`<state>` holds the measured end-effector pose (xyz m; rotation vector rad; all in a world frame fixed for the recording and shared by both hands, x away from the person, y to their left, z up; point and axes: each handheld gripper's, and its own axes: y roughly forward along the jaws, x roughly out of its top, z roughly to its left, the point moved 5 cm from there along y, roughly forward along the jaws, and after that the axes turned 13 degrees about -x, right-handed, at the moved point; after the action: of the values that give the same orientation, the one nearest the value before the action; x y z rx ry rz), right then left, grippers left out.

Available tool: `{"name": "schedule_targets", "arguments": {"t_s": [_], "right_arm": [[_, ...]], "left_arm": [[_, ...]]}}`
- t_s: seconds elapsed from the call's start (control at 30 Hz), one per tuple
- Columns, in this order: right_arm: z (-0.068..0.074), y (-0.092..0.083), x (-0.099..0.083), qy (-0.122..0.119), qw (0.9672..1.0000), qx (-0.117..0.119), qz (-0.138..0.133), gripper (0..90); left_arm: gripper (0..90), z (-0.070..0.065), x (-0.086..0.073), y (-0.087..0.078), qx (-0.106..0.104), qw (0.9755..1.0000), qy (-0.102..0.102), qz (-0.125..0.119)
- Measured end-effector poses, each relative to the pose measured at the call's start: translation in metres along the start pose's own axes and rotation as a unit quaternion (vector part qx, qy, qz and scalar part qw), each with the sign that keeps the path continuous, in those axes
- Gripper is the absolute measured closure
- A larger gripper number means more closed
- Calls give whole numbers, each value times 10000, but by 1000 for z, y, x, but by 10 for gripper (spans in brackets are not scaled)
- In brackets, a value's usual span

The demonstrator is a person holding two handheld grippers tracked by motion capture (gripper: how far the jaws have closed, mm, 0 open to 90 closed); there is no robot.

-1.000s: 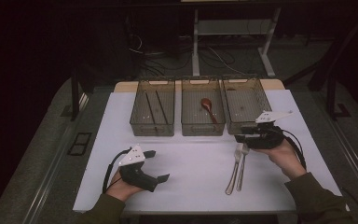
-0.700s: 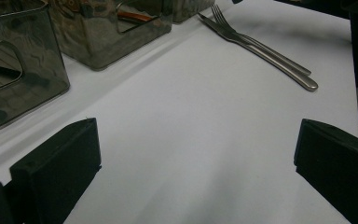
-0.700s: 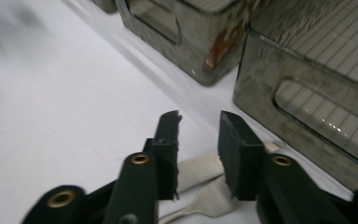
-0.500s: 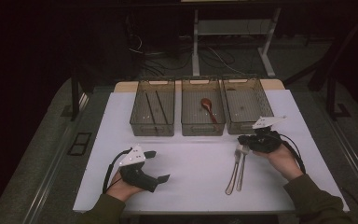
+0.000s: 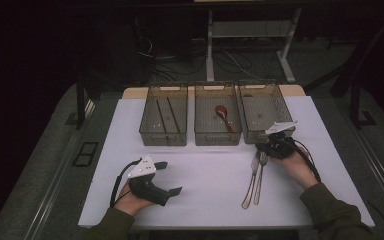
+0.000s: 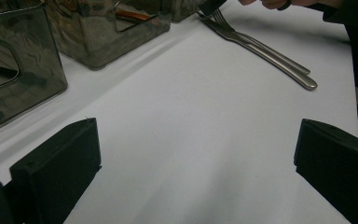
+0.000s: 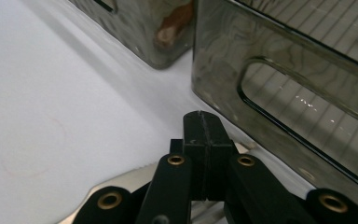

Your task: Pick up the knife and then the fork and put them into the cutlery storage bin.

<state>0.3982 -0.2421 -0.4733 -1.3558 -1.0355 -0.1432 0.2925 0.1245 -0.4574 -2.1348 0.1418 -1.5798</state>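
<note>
Right gripper (image 5: 266,148) is sitting at the head ends of two pieces of cutlery, with its jaws pressed fully together; in the right gripper view the two black pads are meeting face to face. Whether a thin piece of metal is pinched between them cannot be told: the serrated blade of the knife (image 7: 121,179) is lying just beneath and beside the closed pads.

Knife (image 5: 250,182) and fork (image 5: 260,175) are lying side by side on the white table (image 5: 205,170), touching or nearly so, in front of the right-hand tray (image 5: 265,111). Their long axes are running from the person toward the trays, leaning slightly to the right at the far end. Handles are pointing toward the person; the fork tines and the knife blade are pointing toward the trays. In the left gripper view the fork (image 6: 265,49) and its neighbour are running diagonally, handles nearer the camera.

Left gripper (image 5: 167,178) is resting on the table near the front edge, well apart from the cutlery, with its jaws spread wide and nothing between them.

A red spoon (image 5: 223,116) is lying in the middle tray (image 5: 217,135), and chopsticks (image 5: 166,116) are lying in the left tray (image 5: 163,136).
</note>
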Motion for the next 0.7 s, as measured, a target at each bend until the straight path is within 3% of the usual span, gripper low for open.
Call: {"name": "schedule_targets", "arguments": {"t_s": [0.7], "right_arm": [[-12,-7,-12,-139,9991,-331,237,890]], "left_arm": [[0,0,0,-1,0,10000,-22,-19]]}}
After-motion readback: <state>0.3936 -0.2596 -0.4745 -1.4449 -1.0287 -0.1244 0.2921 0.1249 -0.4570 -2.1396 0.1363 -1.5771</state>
